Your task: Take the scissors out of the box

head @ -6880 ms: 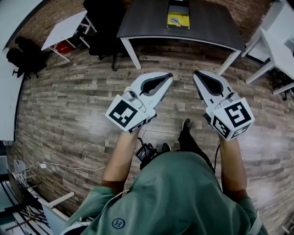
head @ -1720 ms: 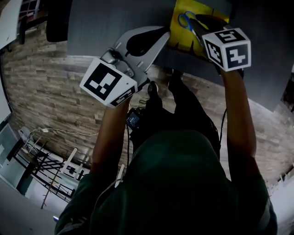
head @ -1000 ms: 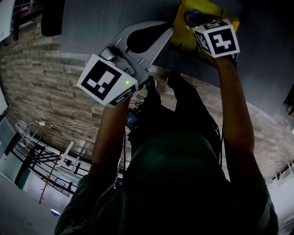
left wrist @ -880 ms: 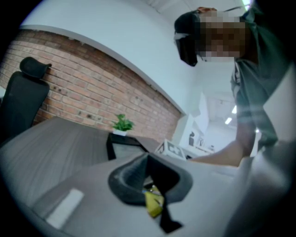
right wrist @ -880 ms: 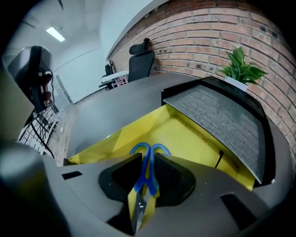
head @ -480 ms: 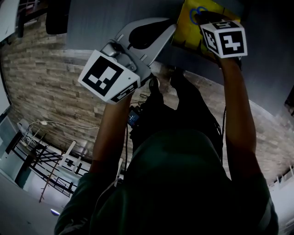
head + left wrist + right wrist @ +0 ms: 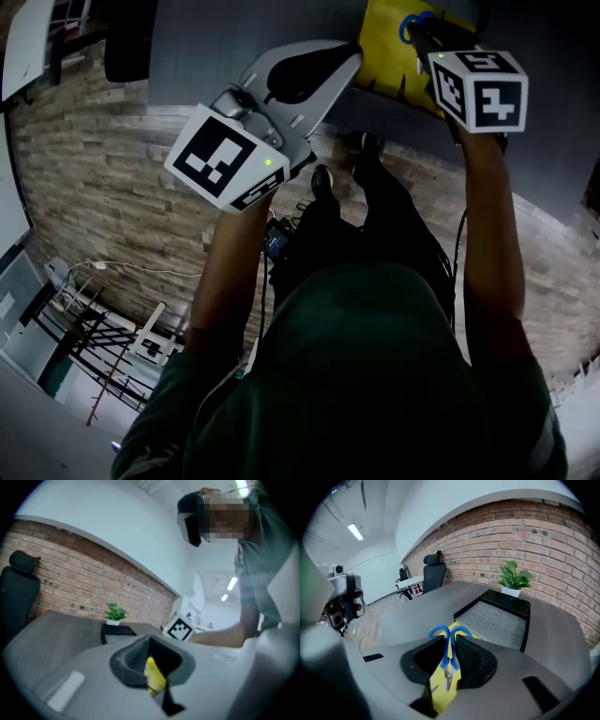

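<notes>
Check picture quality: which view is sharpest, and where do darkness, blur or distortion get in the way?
Head view: dim, shirt nearly black, fisheye-bowed edges. Left gripper view: soft, the yellow box between the jaws smeared. Right gripper view: sharpest, blue scissors crisp between the jaws, brick wall curved.

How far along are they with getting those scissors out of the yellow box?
Done: the left gripper pinches the edge of the yellow box. In hand: the right gripper has its jaws closed on the blue scissors, over the box. Left: carrying them clear and away.
</notes>
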